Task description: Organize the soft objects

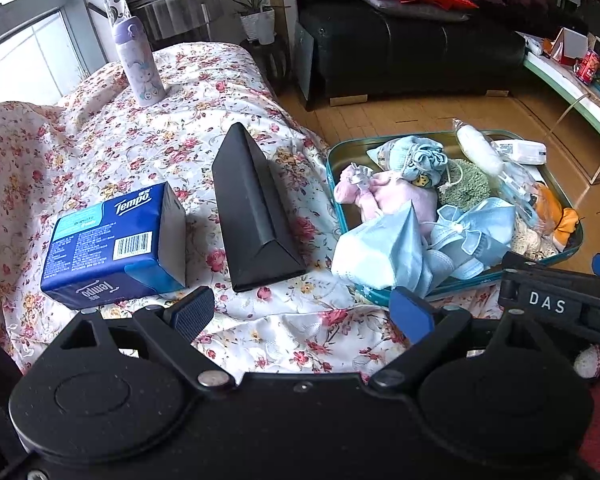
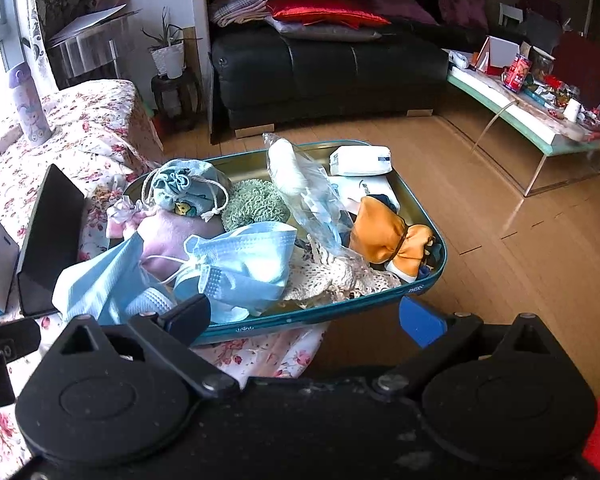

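Both grippers, left (image 1: 304, 314) and right (image 2: 306, 318), hang spread and empty near the tin (image 2: 420, 289) on the bed, soft bits piled inside, one mask (image 1: 380, 250) drooping over its rim. Could be mid-sort or finished, honestly.

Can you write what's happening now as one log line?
left gripper: open, empty | right gripper: open, empty | tin tray: full of soft things | face mask: over the rim
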`<state>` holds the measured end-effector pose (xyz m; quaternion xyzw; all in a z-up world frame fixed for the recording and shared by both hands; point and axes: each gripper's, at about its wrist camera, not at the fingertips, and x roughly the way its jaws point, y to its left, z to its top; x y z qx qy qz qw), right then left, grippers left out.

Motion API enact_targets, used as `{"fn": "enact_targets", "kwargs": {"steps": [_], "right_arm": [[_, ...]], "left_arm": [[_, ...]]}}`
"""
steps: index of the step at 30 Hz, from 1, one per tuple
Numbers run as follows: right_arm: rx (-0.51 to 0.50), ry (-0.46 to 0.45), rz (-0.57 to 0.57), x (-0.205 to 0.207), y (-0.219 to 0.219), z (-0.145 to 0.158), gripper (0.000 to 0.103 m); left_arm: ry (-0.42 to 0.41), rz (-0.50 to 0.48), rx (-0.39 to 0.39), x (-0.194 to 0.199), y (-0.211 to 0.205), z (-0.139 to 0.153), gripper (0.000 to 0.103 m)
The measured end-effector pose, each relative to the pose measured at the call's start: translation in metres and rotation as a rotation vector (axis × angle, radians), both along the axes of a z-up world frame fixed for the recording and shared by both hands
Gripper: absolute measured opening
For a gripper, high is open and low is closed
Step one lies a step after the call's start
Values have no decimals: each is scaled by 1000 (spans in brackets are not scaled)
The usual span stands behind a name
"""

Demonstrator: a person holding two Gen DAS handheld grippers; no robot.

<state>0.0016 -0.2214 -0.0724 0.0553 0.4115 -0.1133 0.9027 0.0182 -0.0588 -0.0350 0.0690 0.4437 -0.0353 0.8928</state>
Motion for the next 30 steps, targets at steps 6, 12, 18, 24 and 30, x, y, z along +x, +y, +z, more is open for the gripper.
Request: {"fn": "enact_targets", "kwargs": {"steps": [6,12,18,24,30], "right_arm": [[4,-3,-2,0,0,0,101],[4,-3,-2,-1,-1,0,101],[4,-3,-3,-1,-1,0,101],[6,-4,-3,-1,0,0,102],[2,0,-3,0,0,0,102]], "left_arm": [[-1,-6,4,0,-1,0,92],[-1,-14,4,0,-4,1,92],[3,-22,6,1,-5,1,92],[6,-26,3,1,-6,1,92],[11,-28,4,2,-6,0,92]]}}
